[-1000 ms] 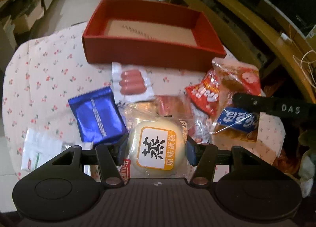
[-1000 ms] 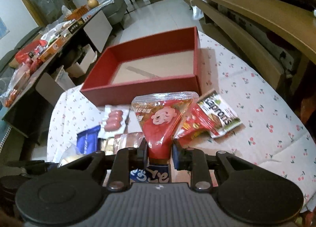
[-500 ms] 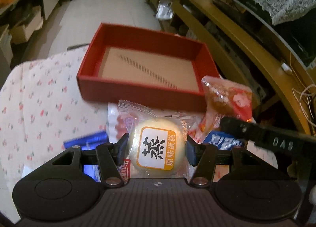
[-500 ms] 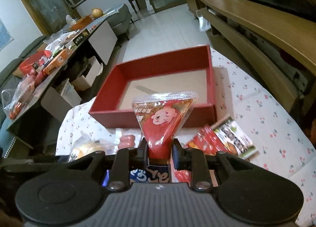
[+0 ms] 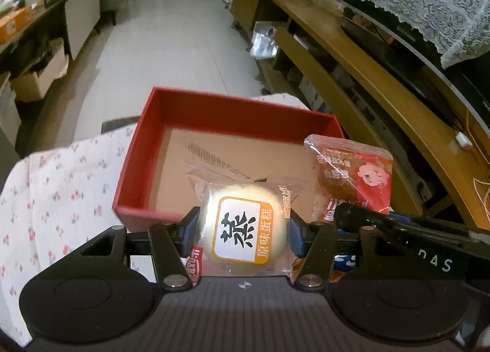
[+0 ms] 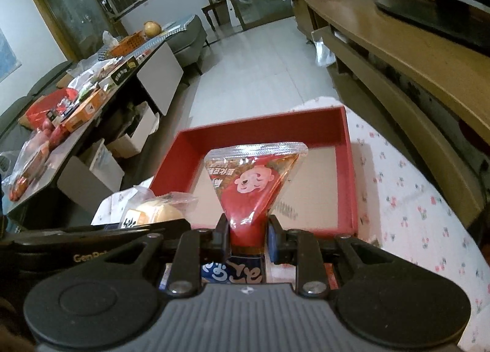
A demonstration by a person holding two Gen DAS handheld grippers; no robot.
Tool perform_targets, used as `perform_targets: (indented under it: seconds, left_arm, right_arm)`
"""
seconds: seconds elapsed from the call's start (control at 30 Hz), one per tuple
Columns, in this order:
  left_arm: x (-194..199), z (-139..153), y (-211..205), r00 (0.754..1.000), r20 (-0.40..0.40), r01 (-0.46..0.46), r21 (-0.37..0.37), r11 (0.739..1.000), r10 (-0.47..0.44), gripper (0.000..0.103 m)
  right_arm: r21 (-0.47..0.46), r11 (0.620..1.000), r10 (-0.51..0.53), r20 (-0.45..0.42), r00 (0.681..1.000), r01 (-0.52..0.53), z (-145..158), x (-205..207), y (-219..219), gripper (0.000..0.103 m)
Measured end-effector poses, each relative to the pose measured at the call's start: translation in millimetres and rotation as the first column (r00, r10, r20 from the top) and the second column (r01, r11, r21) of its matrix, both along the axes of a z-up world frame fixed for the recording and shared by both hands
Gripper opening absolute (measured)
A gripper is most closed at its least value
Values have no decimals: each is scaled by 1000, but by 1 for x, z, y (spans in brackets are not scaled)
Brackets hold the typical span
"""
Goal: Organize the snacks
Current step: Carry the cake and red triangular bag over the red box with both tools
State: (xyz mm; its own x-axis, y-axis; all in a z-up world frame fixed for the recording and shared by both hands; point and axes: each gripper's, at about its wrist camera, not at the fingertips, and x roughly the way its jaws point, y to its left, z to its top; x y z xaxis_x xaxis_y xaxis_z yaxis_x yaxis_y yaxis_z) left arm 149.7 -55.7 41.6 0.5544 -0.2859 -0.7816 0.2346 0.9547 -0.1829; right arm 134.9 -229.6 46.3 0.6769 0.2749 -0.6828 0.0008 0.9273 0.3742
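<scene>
My left gripper is shut on a round steamed cake in a clear wrapper with an orange label, held over the near edge of the red box. My right gripper is shut on a red snack packet with a cartoon face, also raised in front of the red box. The box has a bare brown cardboard floor with nothing in it. In the left wrist view the red packet hangs at the right, above the right gripper's black body. The cake shows at the left in the right wrist view.
The box sits on a white cloth with small red flowers. A long wooden bench or shelf runs along the right. A cluttered side table with boxes stands at the left, tiled floor beyond.
Both grippers moved forward toward the red box and rose a little, carrying their packets. The loose snacks on the cloth have dropped out of view below them.
</scene>
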Motion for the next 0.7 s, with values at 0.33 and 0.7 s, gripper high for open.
perform_targets:
  seconds: [0.33,0.7]
  left_arm:
    - [37,-13,-10,1000,-1,-9,41,999,9,63]
    - [68,-40,-20,999,-22,-33,107,994,35,63]
  right_arm:
    - [-26,999,-19,-7,1000,19,-9,49,0,26]
    - [-68,997,-29,-55,998,26,-37,88,-2,26]
